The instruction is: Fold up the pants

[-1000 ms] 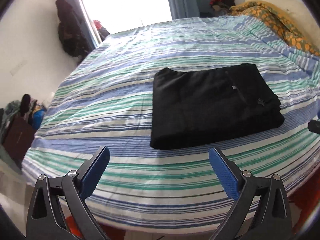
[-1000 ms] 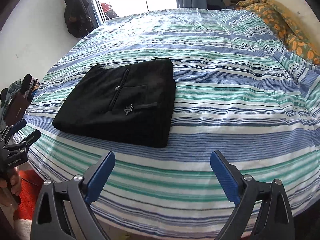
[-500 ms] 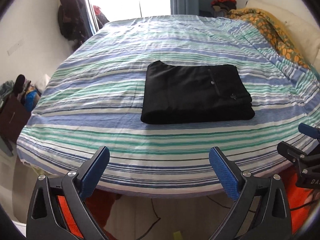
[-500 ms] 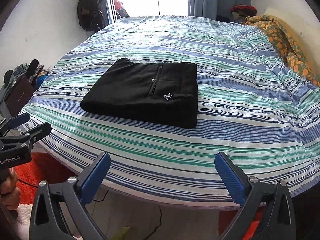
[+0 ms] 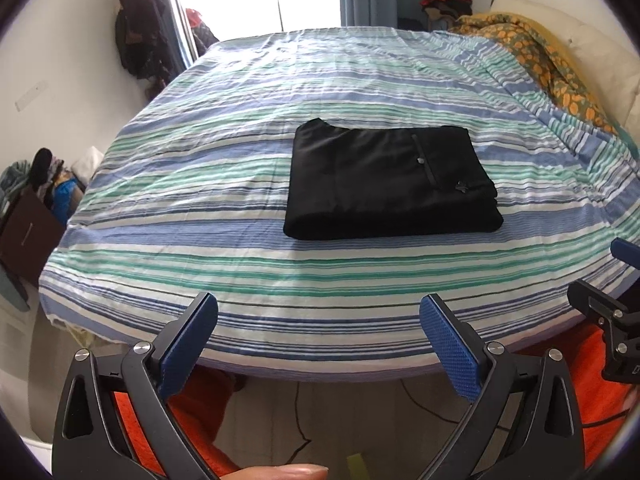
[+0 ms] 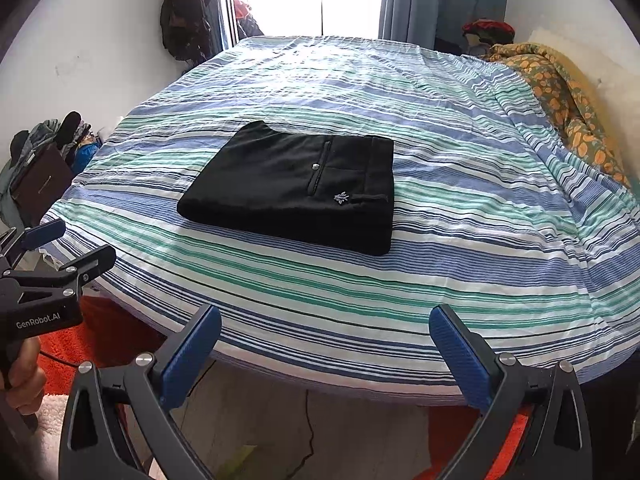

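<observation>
Lying folded into compact rectangle, black pants (image 5: 390,184) rest flat on striped bedsheet (image 5: 240,184), near middle of bed; left gripper (image 5: 318,324) hangs off near bed edge, blue pads spread wide, pinching nothing; right gripper (image 6: 325,334) likewise spread, empty, well apart from pants; orange patterned blanket (image 6: 560,92) bunched along right side.

Folded pants (image 5: 390,184) on bed (image 5: 240,184) centre, quilt (image 5: 540,64) far right, both grippers apart off the near edge.
</observation>
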`<state>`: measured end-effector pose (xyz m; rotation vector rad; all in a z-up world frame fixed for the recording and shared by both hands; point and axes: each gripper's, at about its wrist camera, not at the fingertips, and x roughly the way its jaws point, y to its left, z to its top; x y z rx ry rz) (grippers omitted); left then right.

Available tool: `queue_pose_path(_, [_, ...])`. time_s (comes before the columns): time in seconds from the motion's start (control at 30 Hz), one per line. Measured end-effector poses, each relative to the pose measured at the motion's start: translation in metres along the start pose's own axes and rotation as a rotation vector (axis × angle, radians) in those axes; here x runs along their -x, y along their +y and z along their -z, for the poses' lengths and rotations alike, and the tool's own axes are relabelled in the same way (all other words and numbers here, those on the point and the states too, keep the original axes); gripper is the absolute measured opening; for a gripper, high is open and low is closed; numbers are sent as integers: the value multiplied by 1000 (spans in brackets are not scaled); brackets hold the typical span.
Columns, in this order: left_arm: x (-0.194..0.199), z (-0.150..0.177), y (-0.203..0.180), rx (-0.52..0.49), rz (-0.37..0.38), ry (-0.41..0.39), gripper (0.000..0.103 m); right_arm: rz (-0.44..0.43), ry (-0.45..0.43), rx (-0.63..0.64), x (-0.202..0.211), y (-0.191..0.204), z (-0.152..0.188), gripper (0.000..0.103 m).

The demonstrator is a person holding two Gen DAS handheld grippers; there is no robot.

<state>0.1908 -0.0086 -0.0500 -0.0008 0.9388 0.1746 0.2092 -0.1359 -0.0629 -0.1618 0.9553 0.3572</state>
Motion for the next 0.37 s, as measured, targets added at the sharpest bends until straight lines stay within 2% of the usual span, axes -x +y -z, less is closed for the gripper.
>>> queue_pose_path(0.27, [5, 1, -4, 6, 18, -1, 101, 6, -2, -7, 1, -5, 2, 103])
queue_pose_path(0.37, [11, 0, -6, -5, -7, -24, 101, 2, -8, -7, 1, -4, 1, 103])
